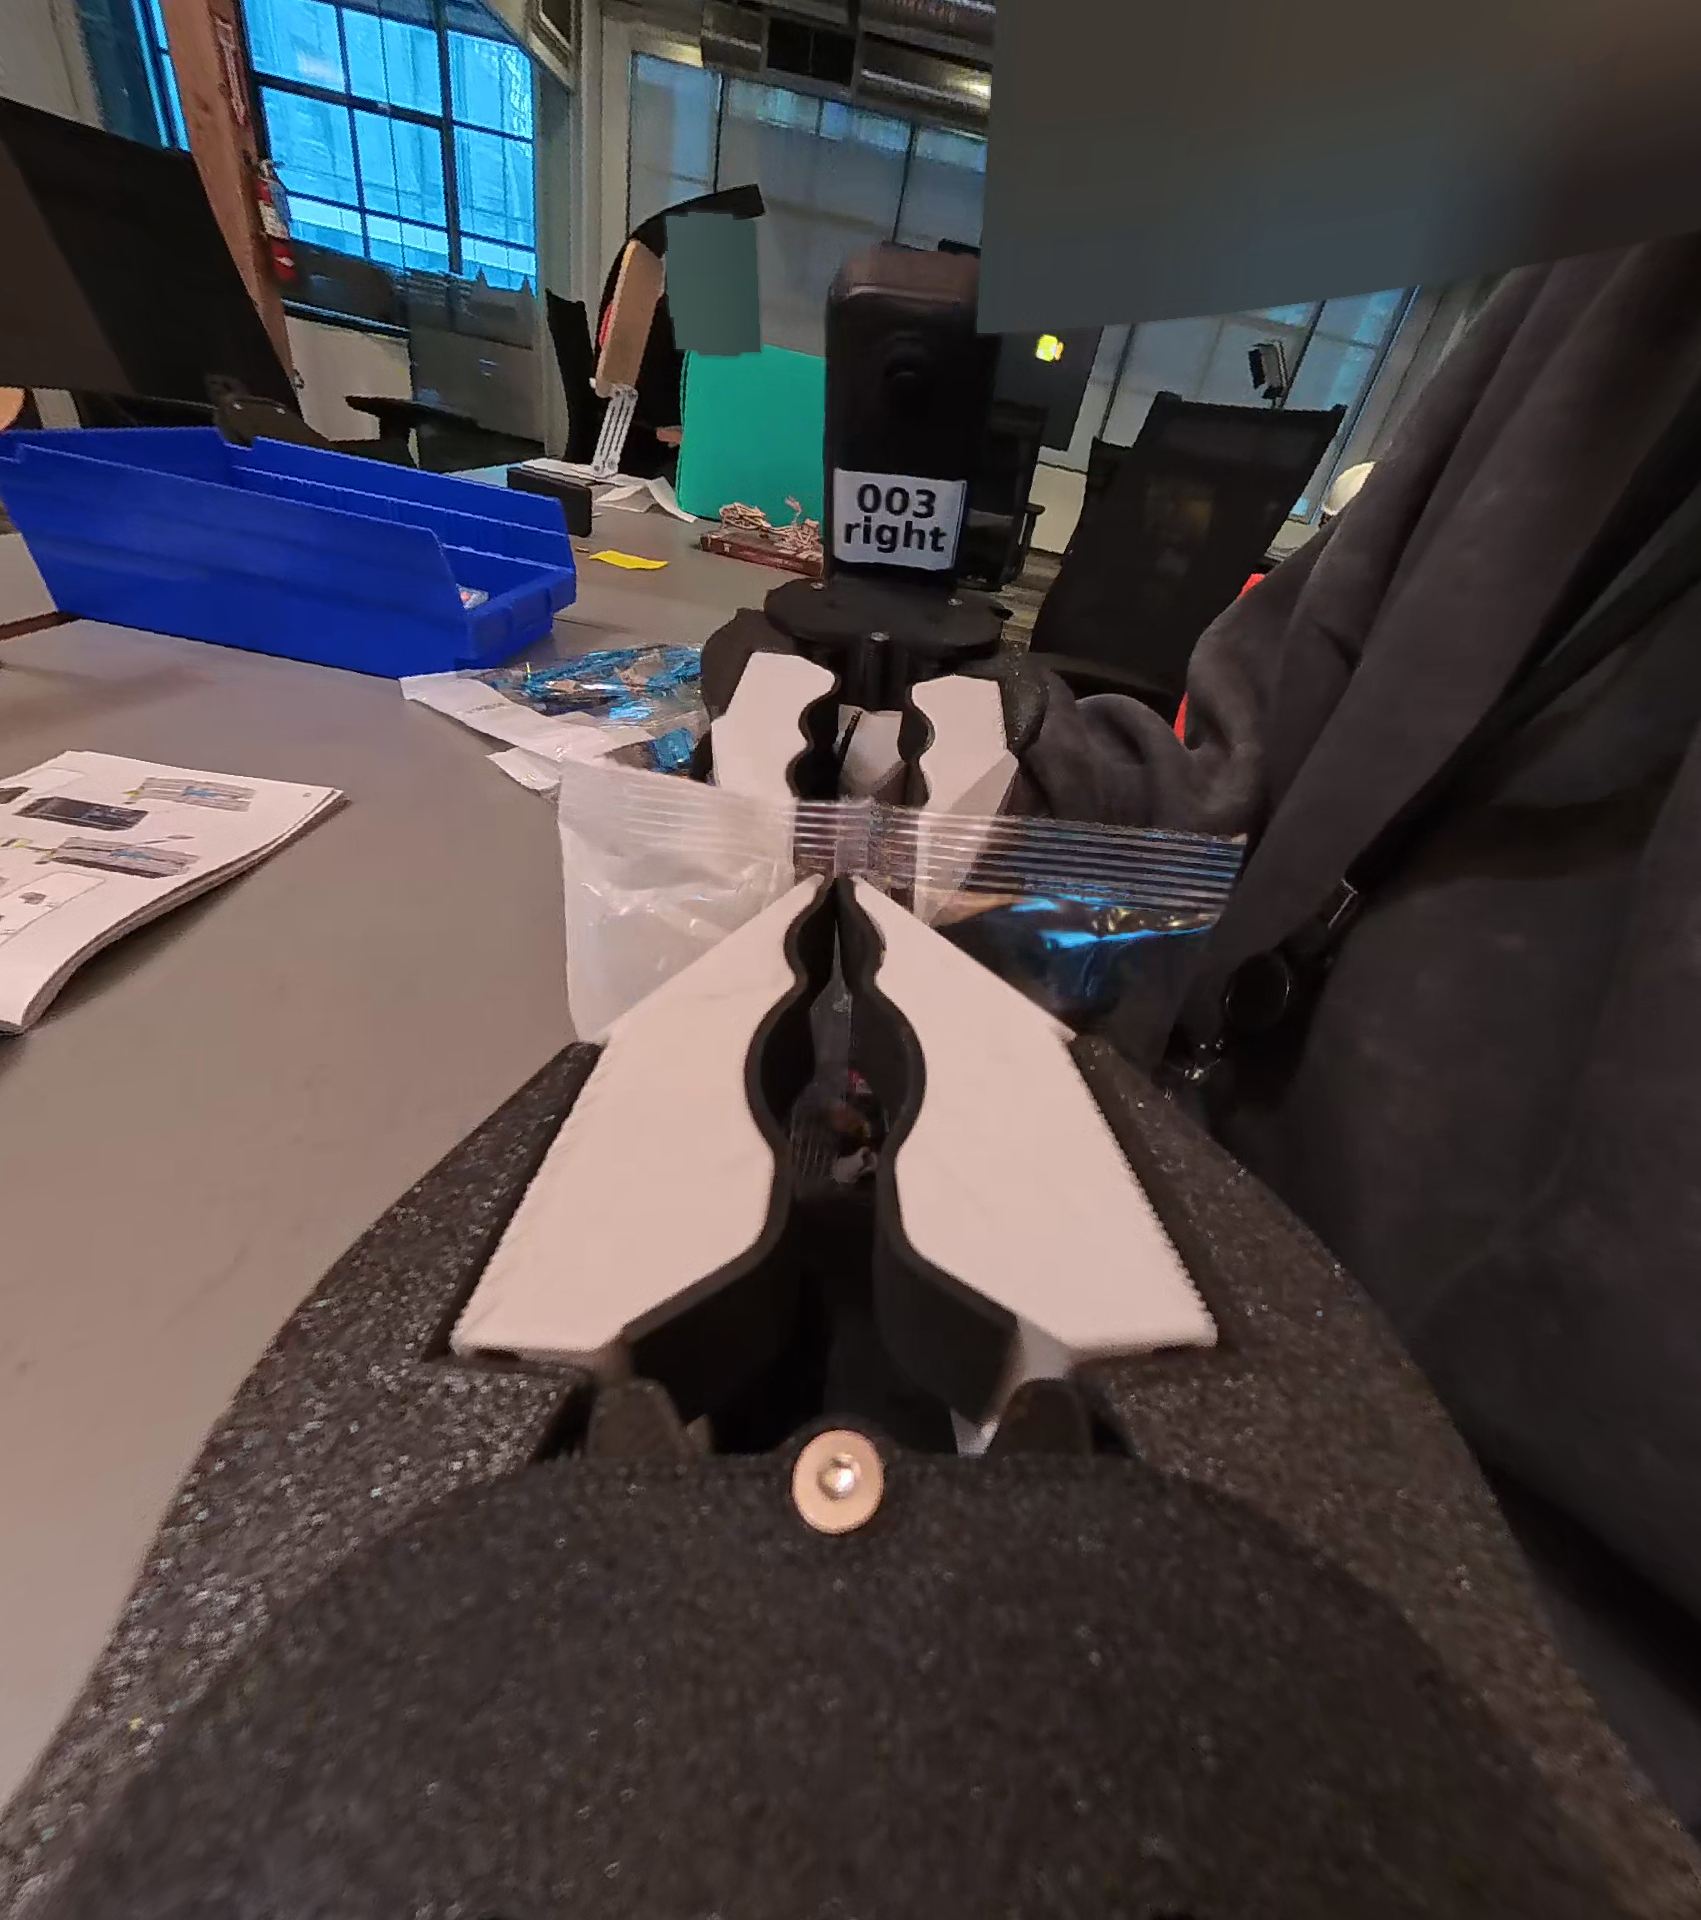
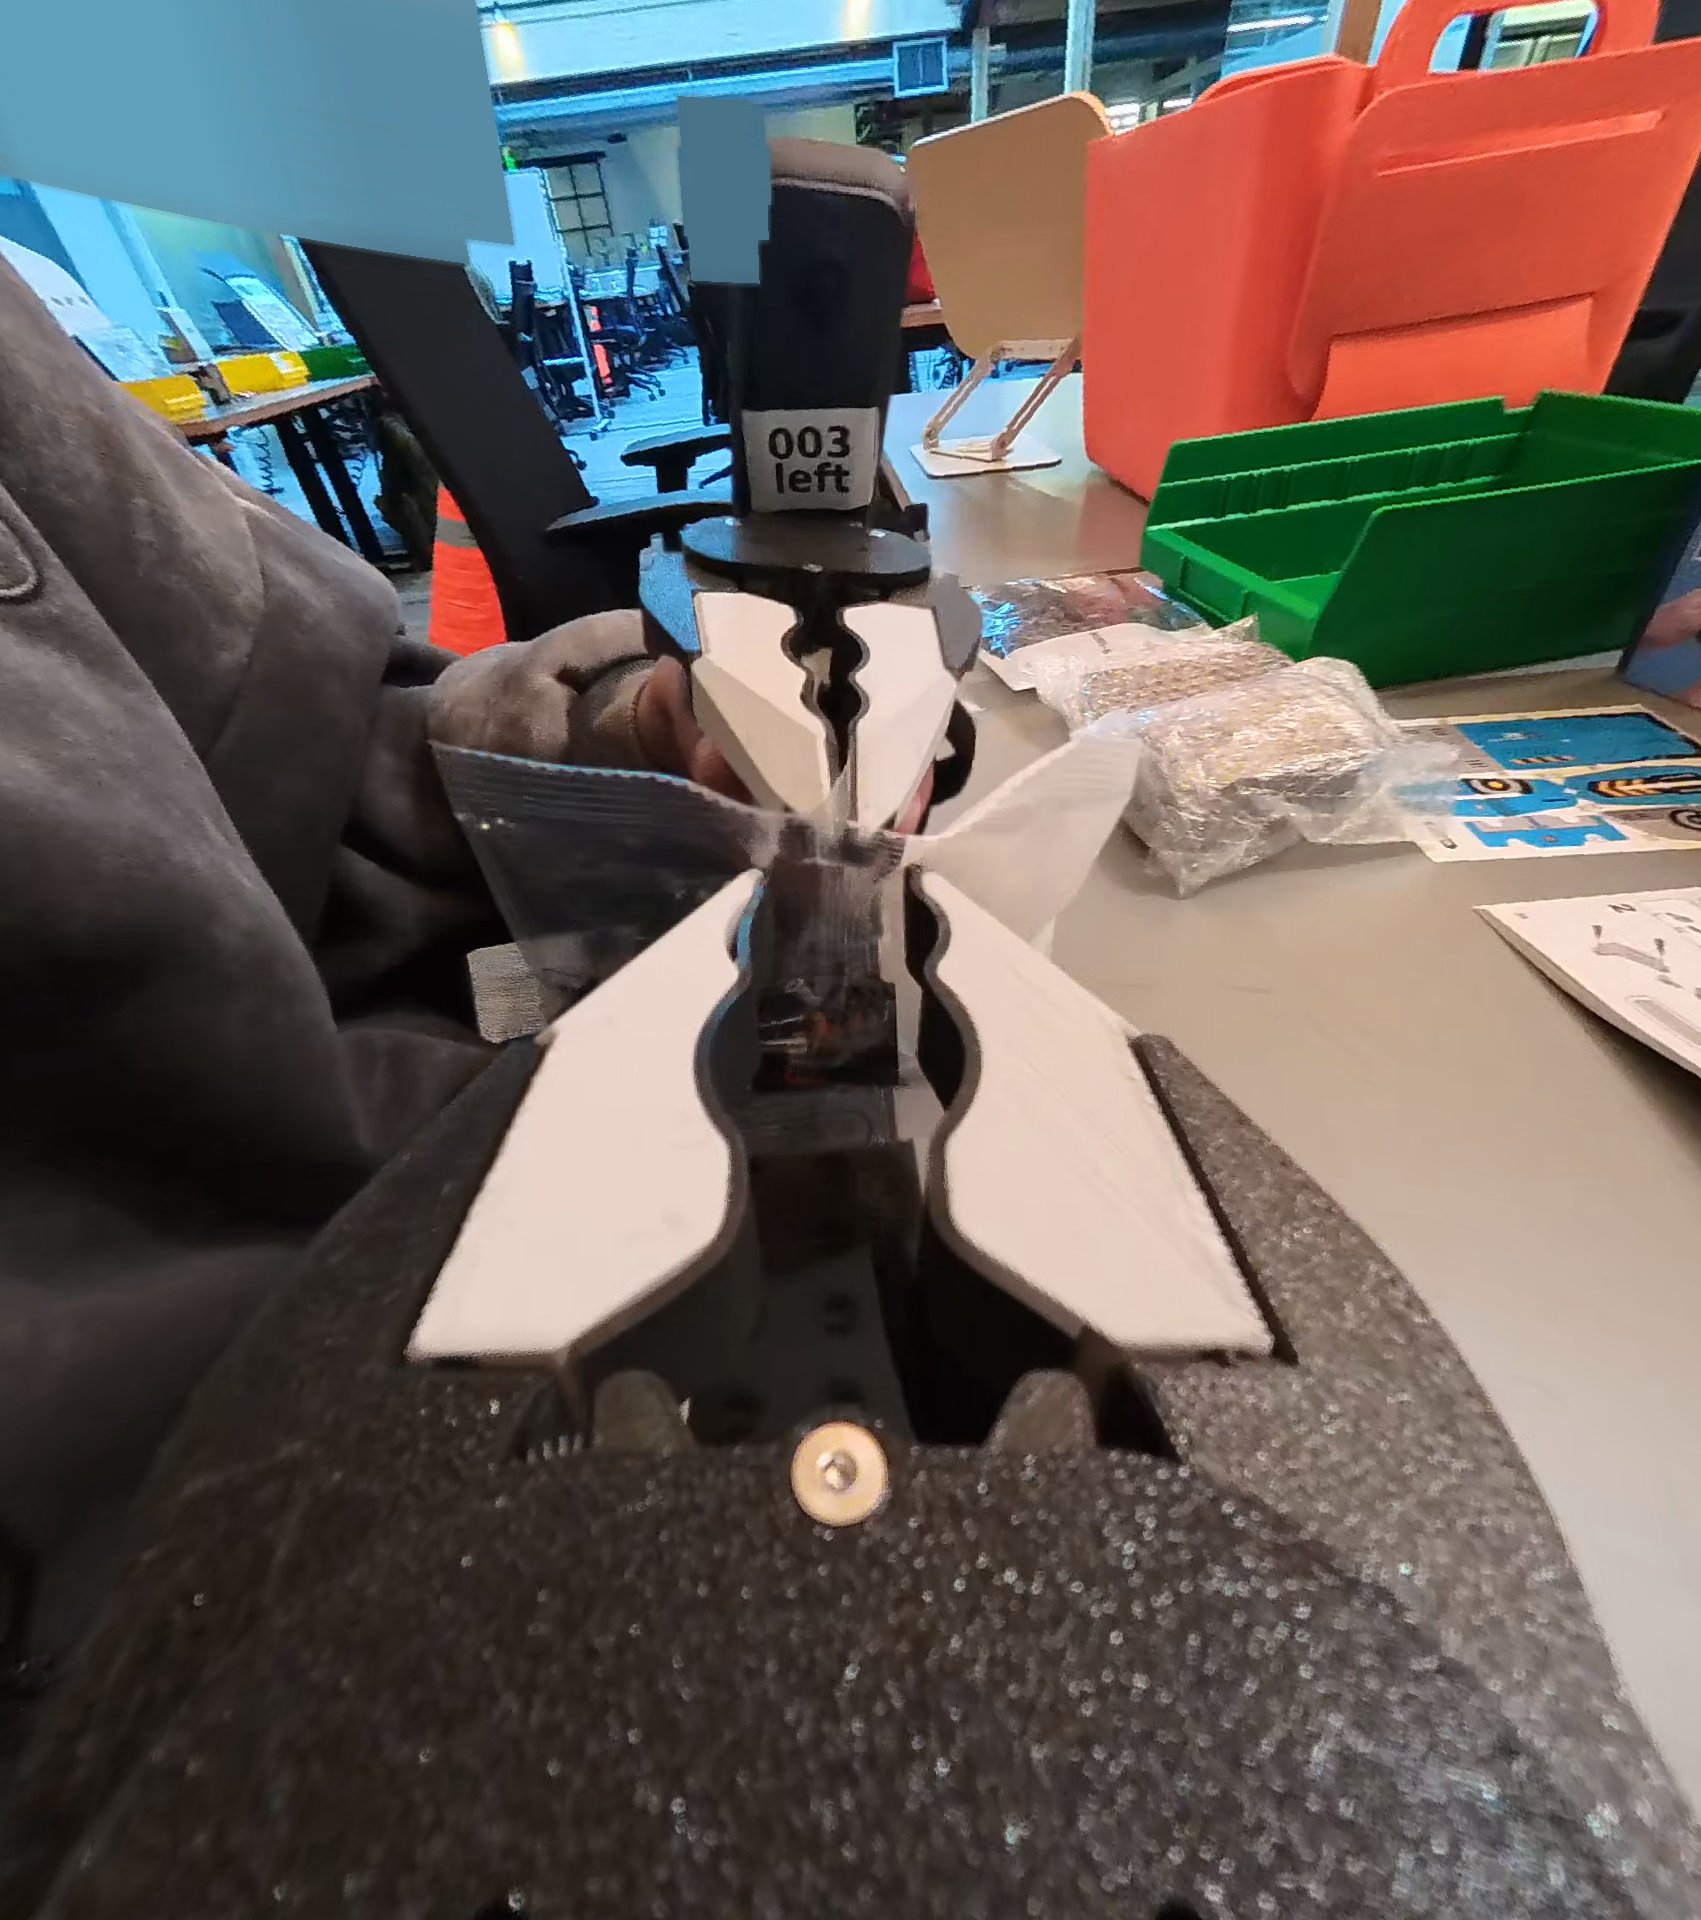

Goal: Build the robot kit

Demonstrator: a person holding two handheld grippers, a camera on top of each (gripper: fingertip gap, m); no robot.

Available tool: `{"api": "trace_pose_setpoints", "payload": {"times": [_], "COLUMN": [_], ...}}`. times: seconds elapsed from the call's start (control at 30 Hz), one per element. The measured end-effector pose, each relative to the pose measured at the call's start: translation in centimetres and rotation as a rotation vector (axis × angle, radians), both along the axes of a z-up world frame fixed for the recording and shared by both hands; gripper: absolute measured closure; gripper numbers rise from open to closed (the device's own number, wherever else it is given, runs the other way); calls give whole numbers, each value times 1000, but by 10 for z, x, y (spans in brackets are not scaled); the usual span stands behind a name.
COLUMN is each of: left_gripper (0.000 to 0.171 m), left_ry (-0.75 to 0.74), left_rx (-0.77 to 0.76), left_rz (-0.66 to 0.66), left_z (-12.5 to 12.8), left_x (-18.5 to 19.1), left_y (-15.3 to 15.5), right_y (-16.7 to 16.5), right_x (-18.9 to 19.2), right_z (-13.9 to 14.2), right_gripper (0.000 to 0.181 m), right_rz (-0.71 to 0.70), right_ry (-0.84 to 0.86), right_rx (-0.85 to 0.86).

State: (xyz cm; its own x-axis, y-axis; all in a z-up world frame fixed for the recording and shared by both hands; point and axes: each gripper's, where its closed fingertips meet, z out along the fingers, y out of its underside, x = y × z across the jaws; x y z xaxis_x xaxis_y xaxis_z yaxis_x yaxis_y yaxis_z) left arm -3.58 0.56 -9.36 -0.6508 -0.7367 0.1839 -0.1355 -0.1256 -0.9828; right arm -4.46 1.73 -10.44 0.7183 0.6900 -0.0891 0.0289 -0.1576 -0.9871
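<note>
My left gripper (image 1: pixel 838 883) is pinched closed on the ribbed top edge of a clear zip bag (image 1: pixel 680 883). My right gripper (image 2: pixel 830 862) faces it at twelve o'clock, tips nipping the same edge – fingers (image 2: pixel 617 1091) gapped behind. A blue bin (image 1: pixel 285 540) sits at ten o'clock, a booklet (image 1: pixel 46 873) at nine.

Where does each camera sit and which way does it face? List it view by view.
Left wrist view: on the left gripper, looking along its closed fingers at the clear plastic bag and the facing right gripper; dark sleeve at right.
Right wrist view: on the right gripper, facing the left gripper; sleeve at left.
Shared: both pinch the same bag over the grey table.
</note>
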Motion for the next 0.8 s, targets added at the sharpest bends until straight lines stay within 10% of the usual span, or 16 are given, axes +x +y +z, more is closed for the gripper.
{"api": "trace_pose_setpoints", "payload": {"times": [0.8], "left_gripper": [171], "left_ry": [-24], "left_rx": [108], "left_rz": [-29], "left_z": [-10], "left_x": [-12], "left_y": [0], "right_y": [-7], "right_x": [2], "right_z": [-4], "right_gripper": [181], "right_rz": [55], "right_ry": [34], "right_rx": [-59]}}
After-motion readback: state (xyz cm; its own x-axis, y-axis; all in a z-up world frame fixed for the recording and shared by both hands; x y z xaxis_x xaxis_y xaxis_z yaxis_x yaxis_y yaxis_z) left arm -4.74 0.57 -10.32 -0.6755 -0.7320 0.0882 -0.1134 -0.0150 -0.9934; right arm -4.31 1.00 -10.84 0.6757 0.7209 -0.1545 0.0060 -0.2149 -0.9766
